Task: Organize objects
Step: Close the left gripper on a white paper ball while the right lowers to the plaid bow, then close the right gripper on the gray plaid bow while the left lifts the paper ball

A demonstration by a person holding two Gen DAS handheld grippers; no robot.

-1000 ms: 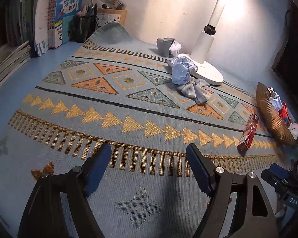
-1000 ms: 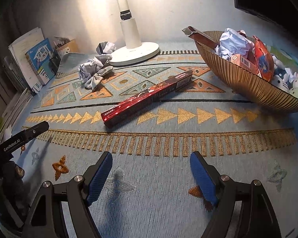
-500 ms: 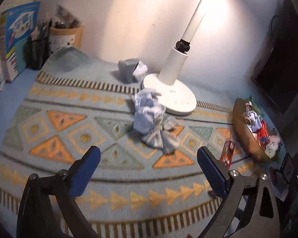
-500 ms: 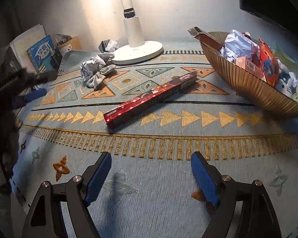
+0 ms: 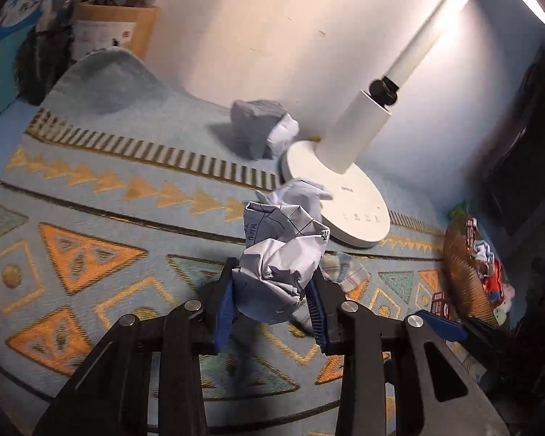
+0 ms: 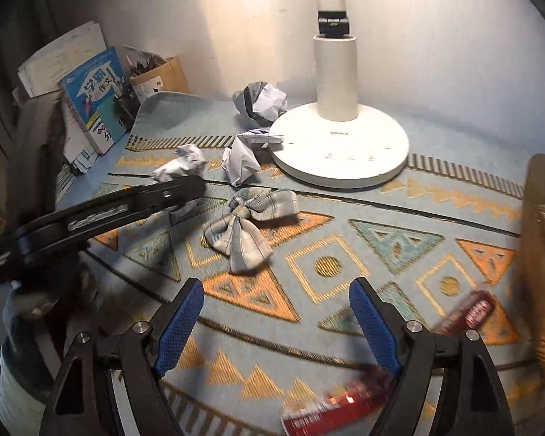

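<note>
The left gripper (image 5: 272,309) is closing its jaws on a crumpled paper ball (image 5: 281,272), both blue pads pressing its sides just above the patterned mat (image 5: 91,254); the risk is plain — paper crushes rather than resists, so the ball may slip out if lifted quickly. The right gripper (image 6: 276,319) stands open with nothing between its jaws, hovering near the plaid bow (image 6: 247,232); the red box (image 6: 330,410) lies beneath its right finger and could be knocked. A gold basket (image 5: 465,276) sits at the mat's right end; a carry there passes near the lamp base (image 5: 345,196) — a clip looks possible.
</note>
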